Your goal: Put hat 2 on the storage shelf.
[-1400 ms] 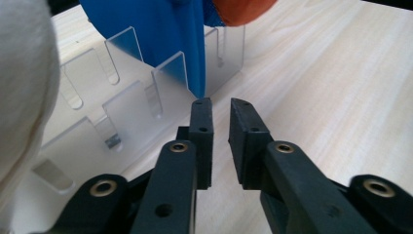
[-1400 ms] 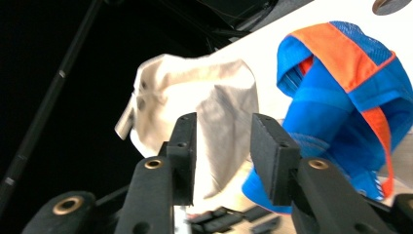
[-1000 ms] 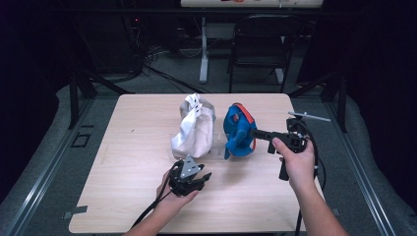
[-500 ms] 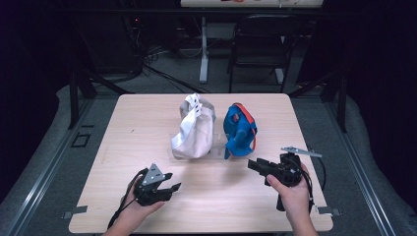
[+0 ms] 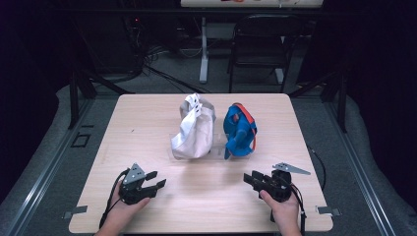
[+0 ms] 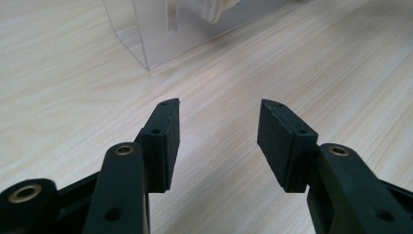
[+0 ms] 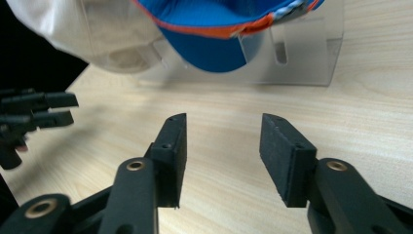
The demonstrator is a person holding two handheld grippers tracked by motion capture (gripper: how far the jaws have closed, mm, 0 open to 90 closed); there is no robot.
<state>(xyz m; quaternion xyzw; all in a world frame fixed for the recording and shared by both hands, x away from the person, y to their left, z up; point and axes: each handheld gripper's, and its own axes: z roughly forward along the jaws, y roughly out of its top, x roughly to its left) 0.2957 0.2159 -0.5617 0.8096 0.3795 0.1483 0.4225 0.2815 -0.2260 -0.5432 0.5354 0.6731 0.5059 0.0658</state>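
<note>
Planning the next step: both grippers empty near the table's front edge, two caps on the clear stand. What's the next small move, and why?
Probably bring the right gripper forward toward the blue cap. Its jaws stand open with nothing between them, and the cap's brim hangs just ahead of it on the clear stand. The left gripper is open and empty too, short of the white cap.

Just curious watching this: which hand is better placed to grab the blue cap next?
Probably the right. The right gripper sits open just below the blue cap; the left gripper is nearer the white cap.
</note>
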